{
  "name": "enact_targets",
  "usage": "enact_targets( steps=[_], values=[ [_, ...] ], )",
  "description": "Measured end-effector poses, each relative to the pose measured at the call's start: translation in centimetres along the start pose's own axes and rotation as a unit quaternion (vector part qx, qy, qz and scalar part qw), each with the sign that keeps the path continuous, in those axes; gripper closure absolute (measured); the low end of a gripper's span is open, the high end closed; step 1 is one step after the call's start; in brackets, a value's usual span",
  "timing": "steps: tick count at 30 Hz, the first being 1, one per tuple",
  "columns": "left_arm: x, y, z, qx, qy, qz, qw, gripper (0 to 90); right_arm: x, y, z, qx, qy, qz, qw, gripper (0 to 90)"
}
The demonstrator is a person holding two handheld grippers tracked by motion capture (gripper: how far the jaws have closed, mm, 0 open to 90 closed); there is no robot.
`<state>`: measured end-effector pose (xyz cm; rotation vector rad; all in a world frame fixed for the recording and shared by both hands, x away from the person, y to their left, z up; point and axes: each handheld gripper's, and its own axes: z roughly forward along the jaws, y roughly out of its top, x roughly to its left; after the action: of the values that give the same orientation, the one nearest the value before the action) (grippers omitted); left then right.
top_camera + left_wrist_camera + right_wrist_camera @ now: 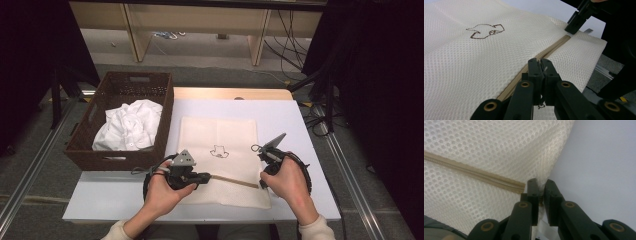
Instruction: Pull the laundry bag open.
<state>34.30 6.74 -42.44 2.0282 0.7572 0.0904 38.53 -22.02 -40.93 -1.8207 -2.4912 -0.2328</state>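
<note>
Mesh laundry bag (220, 150): cream, honeycomb-net weave, flat rectangular, laid at centre frame of the high view on a white table (295, 125). A small dark outline embroidery (218, 151) is seen mid-bag; the same motif (486, 30) sits upper left in the left gripper view. A tan zipper (232, 180) is run across the lower part of the bag, nearly horizontal, between the two grippers.

Left gripper (204, 176), lower centre-left of the high view: black jaws are pressed together with almost no gap in the left gripper view (540, 65), clamped at the near end of the zipper (549, 51). A small metal piece is glimpsed between the tips; whether it is the zipper pull is hard to make out.

Right gripper (261, 184), lower centre-right of the high view: jaws are nearly closed in the right gripper view (540, 185), a pinch of mesh at the bag's corner being held beside the zipper end (516, 187). The same gripper is seen upper right in the left gripper view (575, 23), its tip at the far end of the zipper.

Both hands (160, 192) (287, 182) are wrapped round the gripper bodies, so the jaw tips are partly hidden in the high view. Forearms are cut off at the bottom edge.

A dark brown woven basket (125, 85) is set at upper left, just beside the bag's left edge, with crumpled white cloth (131, 124) inside. Table surface is smooth and matte.
</note>
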Motion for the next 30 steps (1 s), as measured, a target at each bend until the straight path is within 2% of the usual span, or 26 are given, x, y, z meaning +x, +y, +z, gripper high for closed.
enact_targets(
  steps=[1,2,3,4,5,6,7,8,9,11,12,13,14,16,17,18,19,22,24,26,28,29,30],
  values=[
    [0.0,0.0,0.0,0.0,0.0,0.0,1.0,87.0,-0.05,0.01,0.03,-0.001,-0.001,-0.001,1.0,84.3],
    [0.01,-0.07,-0.06,-0.003,0.0,-0.007,1.0,87.0,-0.37,0.03,0.21,-0.015,-0.004,-0.024,0.9996,84.3],
    [0.11,-0.09,-0.16,0.001,0.002,-0.001,1.0,87.0,-0.25,0.01,0.18,-0.014,-0.006,-0.015,0.9998,84.4],
    [0.12,-0.16,-0.17,-0.001,0.003,-0.001,1.0,87.0,-0.32,0.03,0.19,-0.016,-0.006,-0.02,0.9997,84.3],
    [0.08,-0.27,-0.16,-0.002,0.002,-0.012,0.9999,87.0,-0.43,0.06,0.22,-0.018,-0.006,-0.028,0.9994,84.4],
    [0.03,-0.29,-0.16,-0.005,0.003,-0.014,0.9999,87.0,-0.37,0.05,0.21,-0.017,-0.007,-0.023,0.9996,84.4],
    [0.17,-0.31,-0.27,-0.002,0.005,-0.003,1.0,87.0,-0.34,0.04,0.2,-0.016,-0.006,-0.022,0.9996,84.3],
    [0.16,-0.35,-0.3,-0.002,0.006,-0.005,1.0,87.0,-0.34,0.06,0.18,-0.013,-0.002,-0.019,0.9997,84.4],
    [0.21,-0.37,-0.34,-0.001,0.006,-0.004,1.0,87.0,-0.06,0.03,0.03,-0.004,-0.001,-0.002,1.0,84.4],
    [0.14,-0.48,-0.42,-0.002,0.01,-0.015,0.9998,87.0,-0.12,0.07,-0.08,0.002,-0.001,-0.005,1.0,84.3],
    [0.27,-0.45,-0.46,-0.002,0.007,-0.006,1.0,86.9,-0.1,0.07,-0.12,0.004,-0.004,-0.005,1.0,84.4],
    [0.25,-0.5,-0.5,-0.003,0.009,-0.01,0.9999,87.0,-0.3,0.1,-0.07,-0.001,-0.003,-0.019,0.9998,84.4],
    [0.2,-0.52,-0.49,-0.004,0.009,-0.017,0.9998,87.0,-0.35,0.08,-0.03,-0.007,-0.006,-0.021,0.9997,84.4],
    [0.27,-0.6,-0.58,-0.002,0.011,-0.014,0.9998,87.0,-0.5,0.1,0.03,-0.011,-0.007,-0.03,0.9995,84.3],
    [0.35,-0.63,-0.64,0.003,0.005,-0.017,0.9998,87.0,-0.5,0.11,0.02,-0.011,-0.007,-0.029,0.9995,84.3],
    [0.34,-0.69,-0.57,-0.001,0.007,-0.017,0.9998,87.0,-0.1,0.03,-0.04,-0.005,-0.002,0.002,1.0,84.3],
    [0.34,-0.69,-0.57,-0.001,0.007,-0.017,0.9998,87.0,0.01,0.01,-0.06,-0.004,-0.001,0.011,0.9999,84.3],
    [0.39,-0.78,-0.63,-0.001,0.008,-0.016,0.9998,87.0,-0.16,0.04,0.0,-0.008,-0.005,-0.003,1.0,84.3],
    [0.41,-0.76,-0.76,0.002,0.013,-0.015,0.9998,87.0,0.0,0.03,-0.04,-0.004,-0.002,0.012,0.9999,84.3],
    [0.41,-0.78,-0.81,0.002,0.011,-0.017,0.9998,87.0,-0.1,0.12,-0.22,0.008,-0.002,0.006,1.0,84.4],
    [0.43,-0.8,-0.84,0.002,0.011,-0.018,0.9998,87.0,-0.02,0.03,-0.03,-0.004,-0.002,0.011,0.9999,84.4],
    [0.43,-0.8,-0.84,0.002,0.011,-0.018,0.9998,87.0,-0.1,0.16,-0.2,0.007,-0.001,0.007,1.0,84.4],
    [0.44,-0.82,-0.83,-0.002,0.013,-0.016,0.9998,87.0,-0.1,0.16,-0.2,0.007,-0.001,0.007,1.0,84.4]
  ],
)
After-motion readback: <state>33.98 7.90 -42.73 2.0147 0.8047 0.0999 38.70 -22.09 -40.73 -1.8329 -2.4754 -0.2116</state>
